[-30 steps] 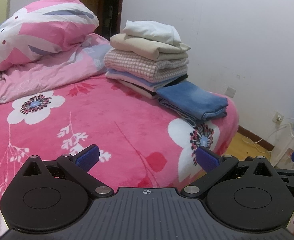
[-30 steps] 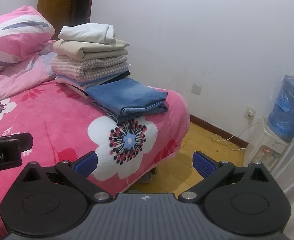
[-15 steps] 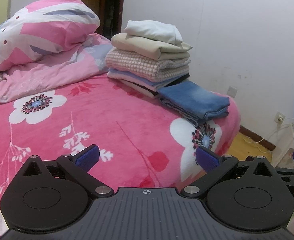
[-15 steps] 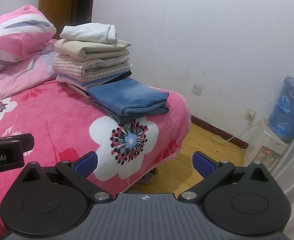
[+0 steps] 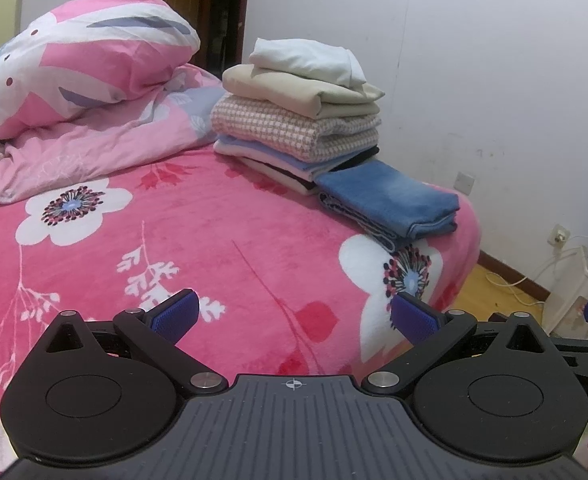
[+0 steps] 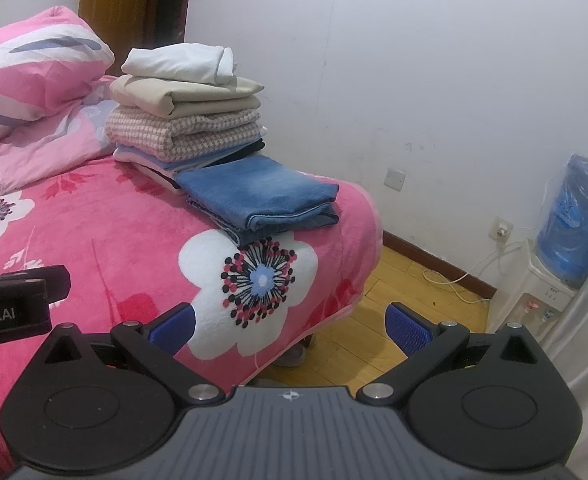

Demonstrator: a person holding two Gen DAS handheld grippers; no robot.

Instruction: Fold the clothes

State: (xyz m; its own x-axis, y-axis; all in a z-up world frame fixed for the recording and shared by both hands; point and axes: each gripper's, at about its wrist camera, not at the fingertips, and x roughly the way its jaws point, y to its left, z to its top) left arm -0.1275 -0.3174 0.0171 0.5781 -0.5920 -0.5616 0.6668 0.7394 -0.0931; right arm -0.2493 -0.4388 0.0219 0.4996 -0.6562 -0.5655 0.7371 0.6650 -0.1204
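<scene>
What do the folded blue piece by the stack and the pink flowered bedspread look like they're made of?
The folded blue piece looks like denim: a faded, mottled indigo face, thick layered edges and a stitched hem line at the fold. The pink flowered bedspread looks like plush fleece, probably synthetic: a soft matte nap with brushed shading across the printed flowers. Neither can be confirmed by sight alone.

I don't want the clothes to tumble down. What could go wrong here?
The stack of folded clothes is tall, and its white top piece looks loosely folded, so a bump might slide it off. The folded blue jeans lie close to the bed's edge, so a nudge could drop them on the floor. Both the left gripper and the right gripper are open and empty, so nothing is steadying anything.
</scene>
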